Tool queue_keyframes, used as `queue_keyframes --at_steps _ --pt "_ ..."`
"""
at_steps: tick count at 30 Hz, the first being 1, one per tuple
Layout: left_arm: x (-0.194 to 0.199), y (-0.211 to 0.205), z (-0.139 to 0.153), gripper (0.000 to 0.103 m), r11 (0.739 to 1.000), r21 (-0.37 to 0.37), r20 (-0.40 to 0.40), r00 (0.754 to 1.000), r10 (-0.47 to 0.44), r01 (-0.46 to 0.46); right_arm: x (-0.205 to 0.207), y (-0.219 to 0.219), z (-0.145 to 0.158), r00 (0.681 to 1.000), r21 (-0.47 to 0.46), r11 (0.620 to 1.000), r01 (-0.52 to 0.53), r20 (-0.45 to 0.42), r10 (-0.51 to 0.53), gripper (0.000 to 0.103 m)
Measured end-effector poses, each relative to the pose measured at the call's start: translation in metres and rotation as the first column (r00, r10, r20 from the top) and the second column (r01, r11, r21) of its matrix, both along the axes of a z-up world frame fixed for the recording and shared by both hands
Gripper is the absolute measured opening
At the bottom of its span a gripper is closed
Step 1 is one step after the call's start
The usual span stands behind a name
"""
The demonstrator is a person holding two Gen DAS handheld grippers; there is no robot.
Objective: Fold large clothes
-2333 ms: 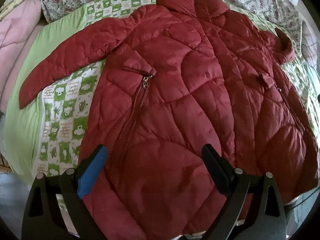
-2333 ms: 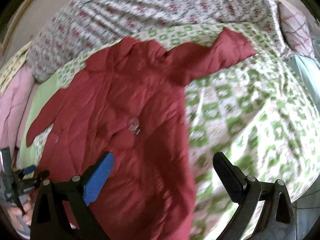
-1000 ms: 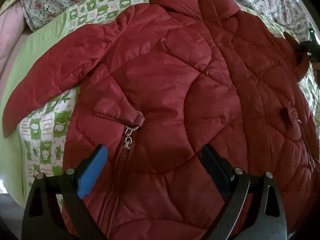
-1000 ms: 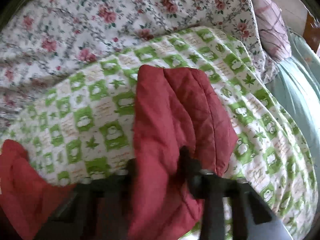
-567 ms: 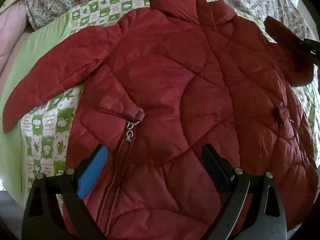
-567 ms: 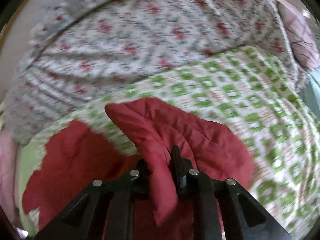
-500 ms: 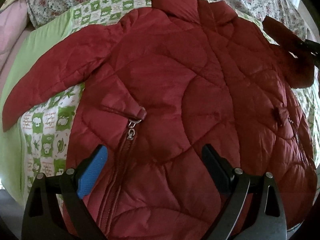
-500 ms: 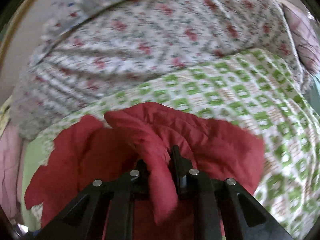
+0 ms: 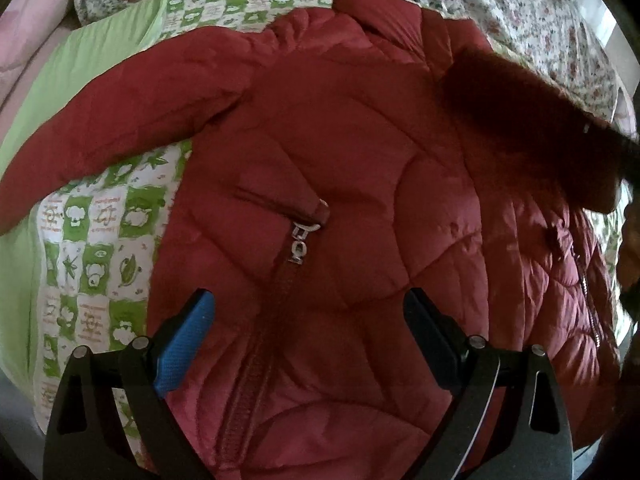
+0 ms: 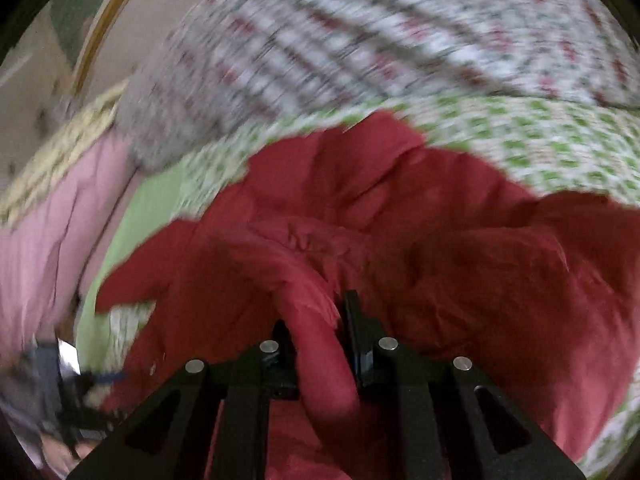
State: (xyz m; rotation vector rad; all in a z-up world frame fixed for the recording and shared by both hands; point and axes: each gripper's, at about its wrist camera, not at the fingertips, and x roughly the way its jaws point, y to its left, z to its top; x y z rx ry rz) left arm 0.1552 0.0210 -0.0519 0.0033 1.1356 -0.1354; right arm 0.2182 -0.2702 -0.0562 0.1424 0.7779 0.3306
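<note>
A dark red quilted jacket [image 9: 340, 184] lies spread on a bed, its zip pull [image 9: 298, 240] near the middle of the left wrist view. My left gripper [image 9: 308, 328] hovers open above the jacket's lower front, with nothing between its fingers. One sleeve [image 9: 100, 132] stretches out to the left. My right gripper [image 10: 316, 328] is shut on the other sleeve's cuff [image 10: 316, 320] and carries it over the jacket's body [image 10: 500, 280]. In the left wrist view that lifted sleeve [image 9: 532, 128] hangs dark at the upper right.
The jacket rests on a green and white checked cover [image 9: 92, 224] with a plain green sheet [image 9: 84, 72] at its left. A floral quilt [image 10: 360, 40] is bunched behind, pink bedding [image 10: 36, 232] lies left. In the right wrist view the left gripper [image 10: 80, 400] shows at lower left.
My right gripper has swung the gripped sleeve leftward from the checked cover to above the jacket's body. In the left wrist view the sleeve now reaches further in from the right.
</note>
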Motion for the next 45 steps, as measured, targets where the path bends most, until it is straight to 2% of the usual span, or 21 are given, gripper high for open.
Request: queue_keyframes --at_steps 5,10,11,12,13,15,20,23,24,26,27,28,29,30,31,33,37,41,45 --pt "0.013 0.012 0.01 0.096 0.998 -0.065 0.013 1.0 -0.005 0.005 -0.008 0.037 -0.018 0.994 -0.029 0.995 -0.1 -0.034 0.099 0.02" --pt "0.05 0.014 0.02 0.096 0.978 -0.203 -0.004 0.999 -0.051 0.049 -0.012 0.057 -0.034 0.985 -0.094 0.982 -0.161 -0.075 0.154 0.023" --pt "0.056 0.012 0.023 0.096 0.974 -0.219 -0.001 0.998 -0.061 0.059 -0.011 0.06 -0.036 0.984 -0.106 0.98 -0.166 -0.086 0.157 0.024" --pt "0.066 0.009 0.028 0.096 0.97 -0.232 0.009 0.997 -0.073 0.073 -0.011 0.061 -0.039 0.981 -0.111 0.979 -0.172 -0.105 0.161 0.031" --pt "0.073 0.007 0.03 0.096 0.97 -0.23 0.015 0.997 -0.079 0.08 -0.011 0.061 -0.041 0.979 -0.104 0.978 -0.178 -0.12 0.165 0.042" --pt "0.089 -0.001 0.032 0.096 0.971 -0.219 0.017 0.996 -0.092 0.093 -0.013 0.061 -0.045 0.974 -0.09 0.977 -0.192 -0.135 0.179 0.054" --pt "0.122 -0.031 0.023 0.096 0.962 -0.224 -0.005 0.987 -0.163 0.158 -0.019 0.062 -0.045 0.974 -0.103 0.975 -0.198 -0.132 0.184 0.055" --pt "0.132 -0.053 0.01 0.093 0.961 -0.193 -0.021 0.978 -0.205 0.198 -0.019 0.059 -0.041 0.974 -0.087 0.978 -0.187 -0.143 0.173 0.055" --pt "0.135 -0.058 0.005 0.089 0.96 -0.187 -0.029 0.976 -0.217 0.208 -0.021 0.056 -0.039 0.975 -0.08 0.981 -0.179 -0.149 0.166 0.056" --pt "0.139 -0.07 -0.006 0.068 0.959 -0.167 -0.042 0.97 -0.24 0.23 -0.029 0.049 -0.033 0.978 -0.065 0.986 -0.157 -0.149 0.146 0.057" --pt "0.138 -0.074 -0.006 0.064 0.96 -0.145 -0.023 0.969 -0.245 0.239 -0.035 0.043 -0.029 0.98 -0.049 0.988 -0.145 -0.143 0.136 0.058" --pt "0.137 -0.076 -0.005 0.041 0.954 -0.16 -0.008 0.966 -0.259 0.254 -0.04 0.038 -0.026 0.982 -0.035 0.99 -0.135 -0.137 0.129 0.06" --pt "0.137 -0.077 -0.005 0.025 0.947 -0.181 -0.01 0.963 -0.27 0.264 -0.044 0.034 -0.023 0.984 -0.025 0.992 -0.125 -0.131 0.12 0.061" --pt "0.135 -0.076 -0.002 0.023 0.948 -0.181 0.001 0.964 -0.267 0.263 -0.05 0.028 -0.02 0.987 -0.017 0.994 -0.108 -0.123 0.105 0.062" --pt "0.132 -0.075 0.003 0.014 0.949 -0.175 0.02 0.964 -0.265 0.264 -0.056 0.022 -0.016 0.989 -0.01 0.996 -0.091 -0.115 0.09 0.062" --pt "0.129 -0.069 0.009 0.012 0.952 -0.171 0.044 0.967 -0.251 0.255 -0.064 0.01 -0.009 0.994 0.003 0.998 -0.062 -0.095 0.062 0.062" --pt "0.12 -0.036 0.027 0.01 0.977 -0.102 0.123 0.977 -0.175 0.188 -0.072 -0.016 0.006 0.999 0.02 1.0 0.023 -0.038 -0.022 0.062" --pt "0.122 -0.006 0.028 0.01 0.988 -0.074 0.138 0.983 -0.123 0.134 -0.061 -0.037 0.013 0.994 0.02 0.994 0.106 -0.015 -0.105 0.064" --pt "0.127 0.008 0.024 0.011 0.991 -0.066 0.141 0.984 -0.109 0.119 -0.044 -0.037 0.014 0.991 0.004 0.991 0.135 -0.003 -0.135 0.064"
